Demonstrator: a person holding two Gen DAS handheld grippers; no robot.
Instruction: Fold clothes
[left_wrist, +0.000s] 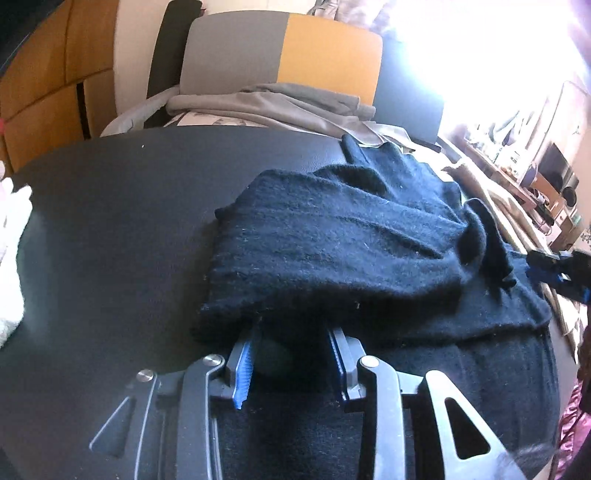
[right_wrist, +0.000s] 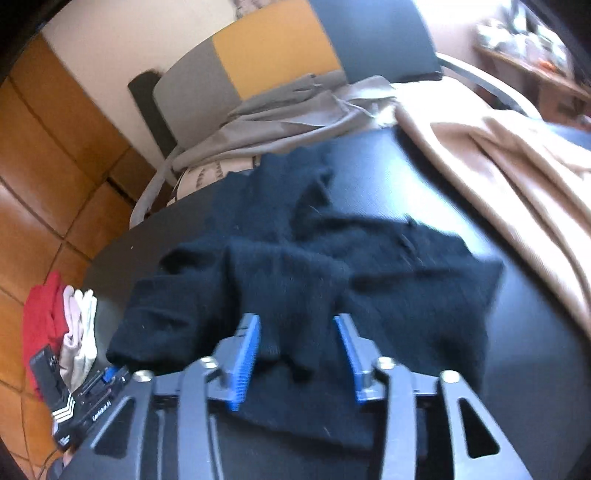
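Lying crumpled across the middle of the dark tabletop (left_wrist: 110, 229) is a black knit sweater (left_wrist: 332, 251), one thick fold doubled over the flatter layer beneath it. In the left wrist view, its near hem is hanging just over the tips of the left gripper (left_wrist: 295, 354); its right edge is running out toward the tabletop rim. To the left of the sweater, a wide stretch of bare tabletop is lying open as far as the curved far edge.

Around it, a grey garment (left_wrist: 266, 103) is sitting heaped at the far edge, in front of a grey and yellow chair back (left_wrist: 280, 51). A beige cloth (right_wrist: 498, 173) is lying along the right side in the right wrist view, near the sweater but apart from it. A stack of red and pale clothes (right_wrist: 59, 325) is sitting at the left edge of the tabletop, well apart from the sweater.

The left gripper's jaws are standing spread, with the sweater's hem draped above their tips; whether cloth is lying between them cannot be told. The right gripper (right_wrist: 297, 354) is holding its jaws spread as well, with a dark flap of the sweater lying between the blue pads (right_wrist: 243, 354), unpinched. That view is blurred.
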